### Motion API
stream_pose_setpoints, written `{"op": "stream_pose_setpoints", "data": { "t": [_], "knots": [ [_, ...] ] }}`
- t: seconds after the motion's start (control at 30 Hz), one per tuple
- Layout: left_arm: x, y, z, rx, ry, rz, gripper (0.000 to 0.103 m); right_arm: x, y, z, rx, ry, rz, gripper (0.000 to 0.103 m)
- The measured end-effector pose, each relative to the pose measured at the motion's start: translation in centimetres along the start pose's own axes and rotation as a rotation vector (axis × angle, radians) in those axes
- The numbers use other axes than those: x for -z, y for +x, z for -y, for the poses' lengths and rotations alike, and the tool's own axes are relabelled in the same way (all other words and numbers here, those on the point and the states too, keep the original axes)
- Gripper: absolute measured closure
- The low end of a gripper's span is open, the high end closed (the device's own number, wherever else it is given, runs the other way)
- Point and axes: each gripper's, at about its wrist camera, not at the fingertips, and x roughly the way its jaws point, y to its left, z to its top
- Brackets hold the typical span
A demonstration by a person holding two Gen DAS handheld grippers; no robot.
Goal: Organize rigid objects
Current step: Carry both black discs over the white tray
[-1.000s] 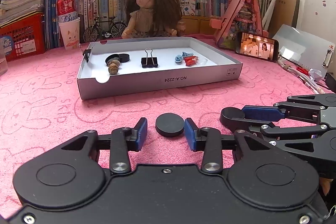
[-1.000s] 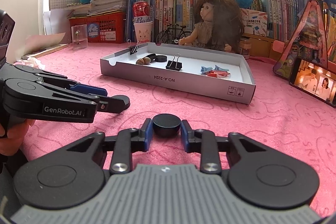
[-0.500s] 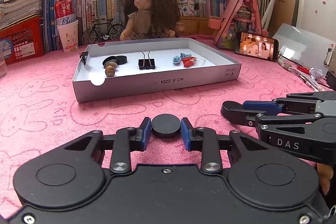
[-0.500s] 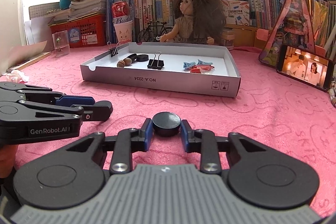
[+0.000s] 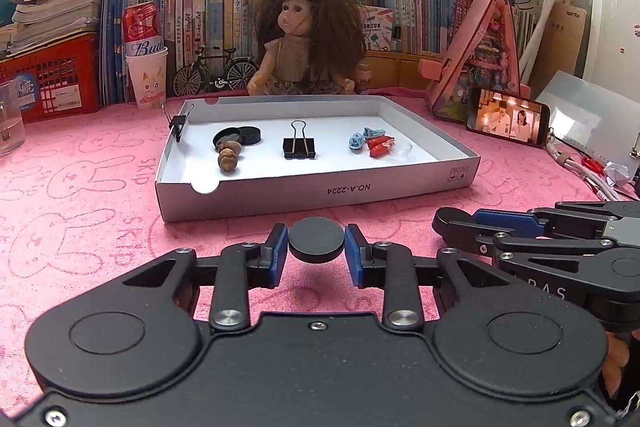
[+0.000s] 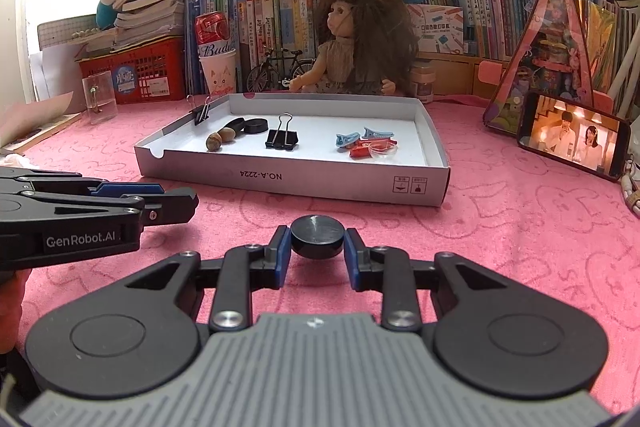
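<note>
Both grippers level, side by side (each around a black disc (image 5: pixel 316 239)).

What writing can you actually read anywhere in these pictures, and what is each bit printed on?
"NO.A-2224", upside down, on the front wall of the white box.
"Bud", the rest hidden, on the red can standing in a paper cup.
"GenRobot.AI" on the side of the left gripper.
"DAS", partly cut off, on the side of the right gripper.
Book spines, the sticker on the red crate and the symbols at the box corner are too small to read.
</note>
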Motion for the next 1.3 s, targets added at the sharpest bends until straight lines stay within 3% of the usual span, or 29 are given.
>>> {"op": "stream_pose_setpoints", "data": {
  "t": [0.6,1.3],
  "knots": [
    [-3.5,1.1,-0.4,-0.027,-0.041,0.063,0.074,-3.0,1.3,0.8,0.031,0.054,0.044,0.069],
    [-5.5,4.8,-1.5,-0.063,-0.108,0.027,0.074,-5.1,4.7,1.0,0.031,0.109,0.031,0.069]
  ]
}}
